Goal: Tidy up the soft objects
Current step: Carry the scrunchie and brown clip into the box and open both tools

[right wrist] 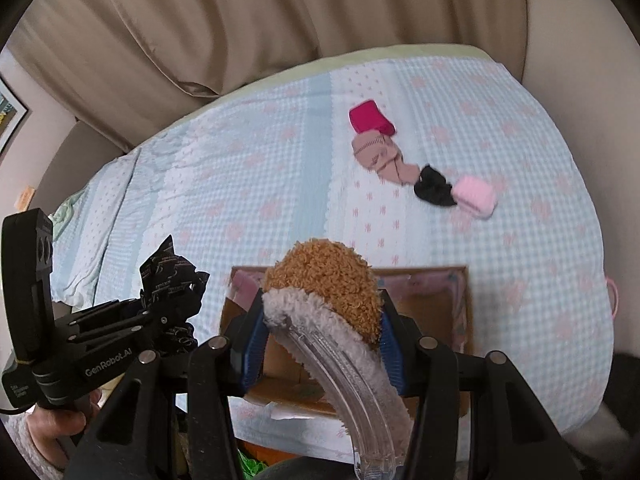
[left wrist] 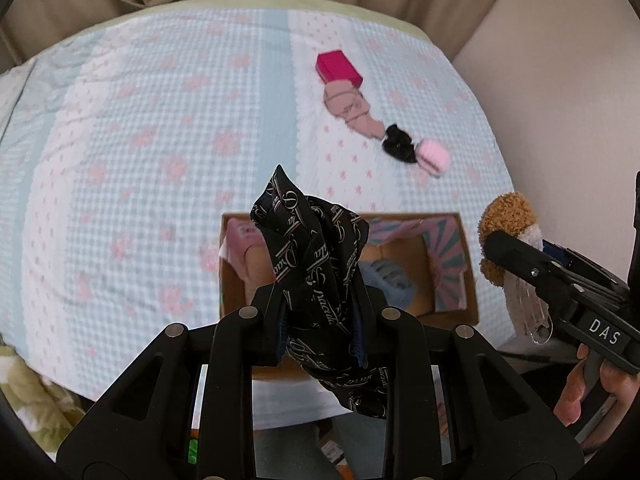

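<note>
My left gripper (left wrist: 320, 312) is shut on a black printed cloth (left wrist: 316, 256) and holds it above the open cardboard box (left wrist: 468, 280); the gripper also shows in the right wrist view (right wrist: 160, 312). My right gripper (right wrist: 320, 320) is shut on a brown and grey fuzzy slipper with a clear sole (right wrist: 328, 292), held above the box (right wrist: 460, 304); it shows in the left wrist view too (left wrist: 504, 248). On the bed lie a magenta folded item (left wrist: 338, 66), a tan sock (left wrist: 348, 106), a black scrunchie (left wrist: 398, 144) and a pink item (left wrist: 432, 156).
The box sits at the near edge of a bed with a blue checked floral cover (left wrist: 160, 140). It holds pink and blue soft items (left wrist: 392, 280). Beige curtains (right wrist: 280, 20) hang behind the bed. A wall (left wrist: 560, 100) stands to the right.
</note>
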{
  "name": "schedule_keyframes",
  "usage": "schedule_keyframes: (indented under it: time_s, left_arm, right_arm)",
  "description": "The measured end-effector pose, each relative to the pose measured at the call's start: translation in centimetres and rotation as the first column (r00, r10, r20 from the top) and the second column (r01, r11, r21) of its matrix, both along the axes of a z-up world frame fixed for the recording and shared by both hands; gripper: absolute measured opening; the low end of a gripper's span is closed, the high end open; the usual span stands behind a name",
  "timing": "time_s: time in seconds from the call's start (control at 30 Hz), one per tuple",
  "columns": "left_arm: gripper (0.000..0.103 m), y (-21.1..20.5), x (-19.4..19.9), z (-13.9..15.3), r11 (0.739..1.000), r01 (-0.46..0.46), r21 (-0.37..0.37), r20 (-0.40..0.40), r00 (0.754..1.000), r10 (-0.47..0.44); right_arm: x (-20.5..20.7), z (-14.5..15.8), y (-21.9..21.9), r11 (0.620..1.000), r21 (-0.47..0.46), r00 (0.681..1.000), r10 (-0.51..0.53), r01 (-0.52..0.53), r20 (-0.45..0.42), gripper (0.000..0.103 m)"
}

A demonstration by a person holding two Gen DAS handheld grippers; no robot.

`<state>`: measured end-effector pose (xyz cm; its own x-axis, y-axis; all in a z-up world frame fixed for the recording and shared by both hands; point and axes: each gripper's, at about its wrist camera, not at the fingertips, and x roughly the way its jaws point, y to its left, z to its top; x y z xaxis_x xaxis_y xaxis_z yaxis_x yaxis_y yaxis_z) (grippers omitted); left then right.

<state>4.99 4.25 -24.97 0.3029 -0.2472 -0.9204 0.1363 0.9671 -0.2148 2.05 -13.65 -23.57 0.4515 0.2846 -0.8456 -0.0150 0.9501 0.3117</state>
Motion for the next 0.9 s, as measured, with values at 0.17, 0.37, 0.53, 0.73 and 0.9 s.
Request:
schedule_keyframes:
  time_s: [0.17, 0.37, 0.53, 0.73, 0.9]
  left_arm:
    - [0.022, 0.1, -0.2, -3.2, 0.999, 0.032, 0.010, -0.038, 0.999, -0.031]
    - [0.022, 0.0, 0.0, -6.9, 0.999, 0.051, 0.019, -0.077, 0.996, -0.049]
    - [0.022, -0.4, 0.8, -9.6, 0.996, 0.080, 0.046, -0.102, 0.992, -0.075]
    - [0.022, -0.6, 1.8, -11.6, 0.995, 0.085, 0.058, -0.136, 0.988, -0.076]
    - [0.022, -1.1, 2.4, -12.3, 0.992, 0.104, 0.077, -0.144, 0.985, -0.092]
  right_arm:
    - [-0.2, -2.8, 1.0, 0.999, -0.005, 0.998, -0.039, 0.038, -0.046, 0.046]
    - [0.3, -6.3, 2.3, 0.999, 0.006, 0.993, -0.046, 0.047, -0.104, 0.046]
    - [1.7, -9.4, 2.7, 0.999, 0.006, 0.987, -0.045, 0.047, -0.153, 0.046]
    - [3.3, -12.1, 2.5, 0.999, 0.026, 0.976, -0.037, 0.043, -0.216, 0.046]
    - [4.7, -13.1, 2.3, 0.999, 0.036, 0.967, -0.029, 0.039, -0.255, 0.048]
